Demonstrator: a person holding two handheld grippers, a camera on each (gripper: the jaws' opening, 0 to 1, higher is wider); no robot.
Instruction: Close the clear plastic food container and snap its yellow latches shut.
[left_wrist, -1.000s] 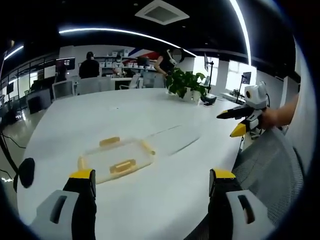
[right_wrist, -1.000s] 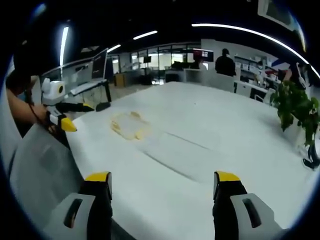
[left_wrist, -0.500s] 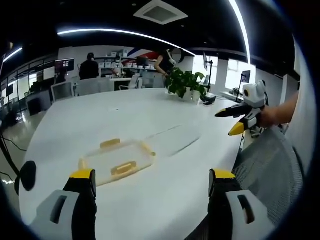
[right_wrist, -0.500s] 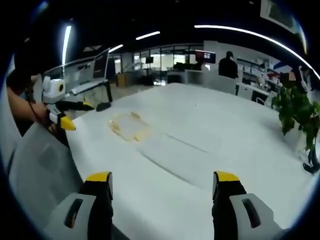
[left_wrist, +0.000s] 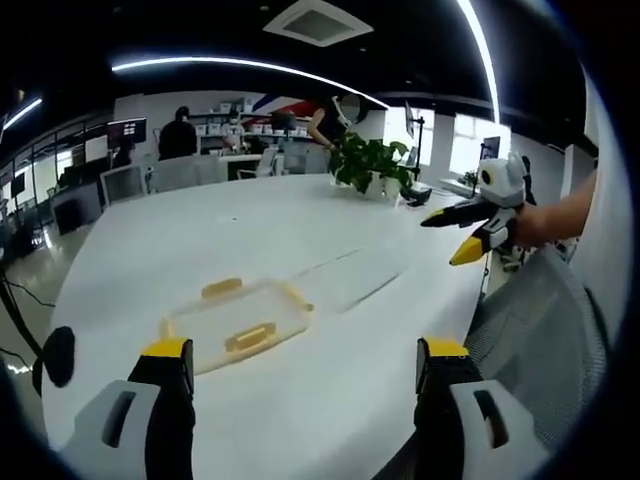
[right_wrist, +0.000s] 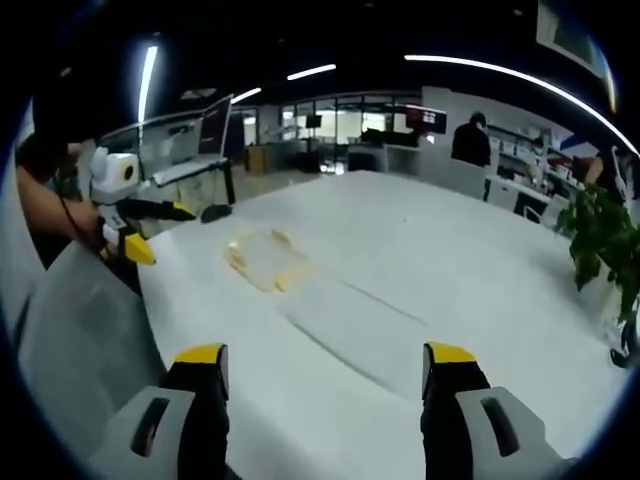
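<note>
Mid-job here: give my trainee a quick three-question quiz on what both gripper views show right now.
1. True or false: the left hand-held gripper is shut on the clear plastic food container with yellow latches.
2. What does the container rest on? A) white table B) grey mesh chair C) floor
3. Fill in: the right hand-held gripper stands ___.

Key: 1 false, both grippers hang open and apart from it; 2 A; 3 open.

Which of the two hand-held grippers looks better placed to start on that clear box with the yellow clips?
Probably the left gripper: the clear plastic container with yellow latches lies just ahead of its open jaws on the white table. The right gripper, also open, sits farther off, with bare tabletop between.
</note>
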